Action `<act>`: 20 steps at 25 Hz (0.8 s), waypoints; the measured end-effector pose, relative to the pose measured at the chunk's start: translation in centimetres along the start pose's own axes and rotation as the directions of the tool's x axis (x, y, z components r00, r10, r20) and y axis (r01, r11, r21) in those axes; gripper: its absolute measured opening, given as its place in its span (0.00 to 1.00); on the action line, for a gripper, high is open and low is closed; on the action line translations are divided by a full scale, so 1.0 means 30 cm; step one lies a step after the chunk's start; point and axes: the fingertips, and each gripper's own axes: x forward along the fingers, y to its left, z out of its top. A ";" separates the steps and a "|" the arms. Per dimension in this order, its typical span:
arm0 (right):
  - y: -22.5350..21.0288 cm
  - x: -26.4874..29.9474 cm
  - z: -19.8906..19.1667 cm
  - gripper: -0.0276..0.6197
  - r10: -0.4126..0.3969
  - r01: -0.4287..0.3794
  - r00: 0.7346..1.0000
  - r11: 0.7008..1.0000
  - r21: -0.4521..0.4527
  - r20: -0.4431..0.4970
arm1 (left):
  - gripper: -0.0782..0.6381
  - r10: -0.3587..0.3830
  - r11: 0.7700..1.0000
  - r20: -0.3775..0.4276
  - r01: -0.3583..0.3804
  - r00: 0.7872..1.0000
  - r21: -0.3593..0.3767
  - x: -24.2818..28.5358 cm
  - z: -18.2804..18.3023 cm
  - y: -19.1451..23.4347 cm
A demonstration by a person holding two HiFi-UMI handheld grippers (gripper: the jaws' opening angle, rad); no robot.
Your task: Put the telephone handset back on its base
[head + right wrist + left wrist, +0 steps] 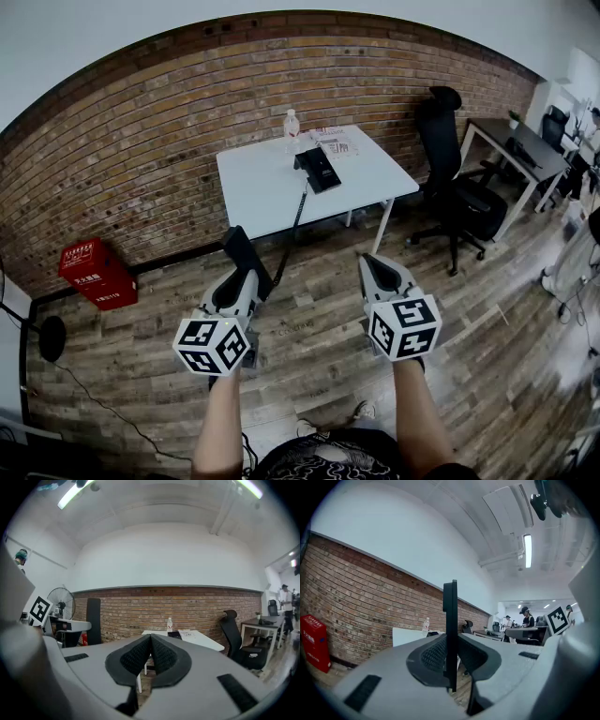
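A black telephone handset (240, 247) stands upright between the jaws of my left gripper (245, 274), held over the wooden floor. Its black cord (296, 223) runs up to the telephone base (318, 170) on the white table (262, 192) ahead. In the left gripper view the handset (450, 620) shows edge-on, and the left gripper (451, 644) presses its pads on it. My right gripper (377, 264) hangs to the right at the same height, shut and empty. In the right gripper view the right gripper (151, 644) has its pads touching, with the base (174, 634) far ahead.
A water bottle (292, 125) and papers (335, 143) lie at the table's far edge. A black office chair (457, 183) and a dark desk (518, 148) stand to the right. A red box (97, 273) sits by the brick wall at left.
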 end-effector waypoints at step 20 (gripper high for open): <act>-0.108 0.153 -0.065 0.05 0.020 -0.019 1.000 0.999 0.041 -0.007 | 0.21 0.014 1.000 -0.012 -0.014 1.000 0.009 0.172 -0.033 0.062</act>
